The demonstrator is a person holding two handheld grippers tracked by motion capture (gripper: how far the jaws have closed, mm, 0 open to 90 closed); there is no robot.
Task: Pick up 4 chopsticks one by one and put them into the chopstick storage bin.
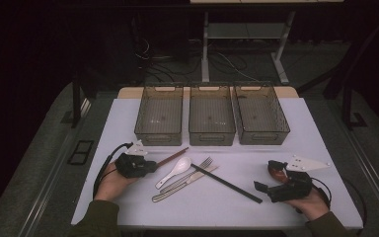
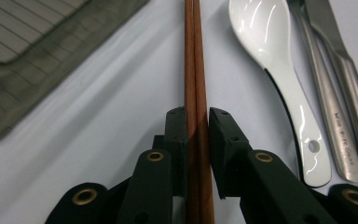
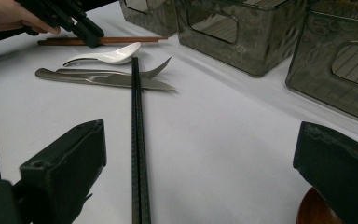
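— Between the fingers of our left gripper [image 2: 197, 123] lie the brown chopsticks [image 2: 194, 56], both sticks side by side, pinched near one end with the long part running straight ahead of the fingertips.

— Are we really clamped, or only straddling them?

— Clamped, we judge: in the left gripper view the pads press on both flanks of the pair, with no gap. Gripping both together keeps them parallel, so they should lift as one.

— And beside those fingers?

— Just off one side sits the white ceramic spoon [image 2: 279, 70], then a fork [image 1: 187, 174] and a table knife [image 2: 342, 60]. Off the other side is the corner of a smoky plastic bin [image 2: 23, 56], likely where we sort the sticks.

— What about our right gripper [image 1: 271, 177]?

— Its fingers stand spread wide with nothing pinched. The black chopsticks [image 3: 137, 140] run forward between them on the white table [image 3: 223, 154], and something brown and rounded sits under one fingertip; we cannot tell what it is.
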